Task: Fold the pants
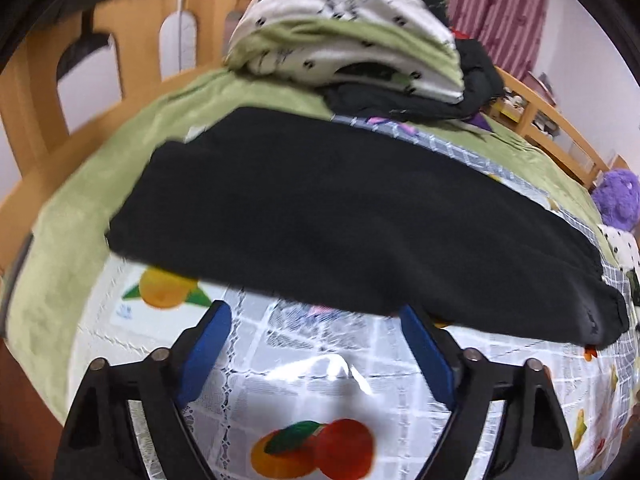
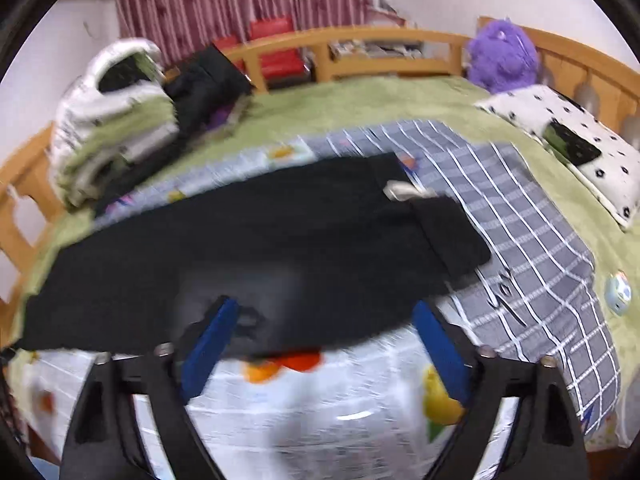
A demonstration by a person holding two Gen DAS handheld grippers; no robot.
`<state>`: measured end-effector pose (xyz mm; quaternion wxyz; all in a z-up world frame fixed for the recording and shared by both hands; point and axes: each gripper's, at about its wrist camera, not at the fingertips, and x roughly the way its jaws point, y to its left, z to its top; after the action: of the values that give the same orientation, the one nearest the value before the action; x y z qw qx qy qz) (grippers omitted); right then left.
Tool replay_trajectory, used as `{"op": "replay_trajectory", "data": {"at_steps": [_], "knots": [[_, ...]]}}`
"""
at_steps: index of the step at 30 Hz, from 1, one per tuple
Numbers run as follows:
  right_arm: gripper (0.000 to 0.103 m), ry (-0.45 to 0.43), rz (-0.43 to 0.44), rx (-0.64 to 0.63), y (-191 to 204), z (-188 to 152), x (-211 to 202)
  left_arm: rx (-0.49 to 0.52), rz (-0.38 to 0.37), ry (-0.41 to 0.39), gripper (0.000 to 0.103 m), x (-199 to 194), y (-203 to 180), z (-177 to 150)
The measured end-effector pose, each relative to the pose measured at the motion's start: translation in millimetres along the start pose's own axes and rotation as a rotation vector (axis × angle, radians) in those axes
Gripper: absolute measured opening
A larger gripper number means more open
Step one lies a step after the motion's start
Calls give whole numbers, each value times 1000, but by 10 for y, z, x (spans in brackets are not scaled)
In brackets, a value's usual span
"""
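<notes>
The bed (image 2: 360, 100), under its green blanket, carries a glossy fruit-print cloth (image 1: 304, 400), and across that cloth my black pants (image 1: 340, 220) lie flat in a long band. They look soft, light and limp, likely to sag and slide on the slick cloth, so I judge the near hem edge the place to pinch, one hold towards each end. My left tongs (image 1: 316, 332) point steeply down just short of that edge, released, nothing between the blue pads. My right tongs (image 2: 324, 328) tilt down likewise, gaping over the near edge, not pressing the fabric.
</notes>
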<state>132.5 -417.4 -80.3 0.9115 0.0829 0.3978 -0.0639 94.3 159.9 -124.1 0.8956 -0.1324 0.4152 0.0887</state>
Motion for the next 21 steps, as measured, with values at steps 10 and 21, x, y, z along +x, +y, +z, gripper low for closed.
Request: {"op": "replay_trajectory", "data": {"at_steps": [10,21], "knots": [[59,140,115,131,-242,-466,600,-179,-180,55,73,495,382,-62],[52,145,299,352,-302,-347,1036,-339,-194,51,15,865,494,201]]}}
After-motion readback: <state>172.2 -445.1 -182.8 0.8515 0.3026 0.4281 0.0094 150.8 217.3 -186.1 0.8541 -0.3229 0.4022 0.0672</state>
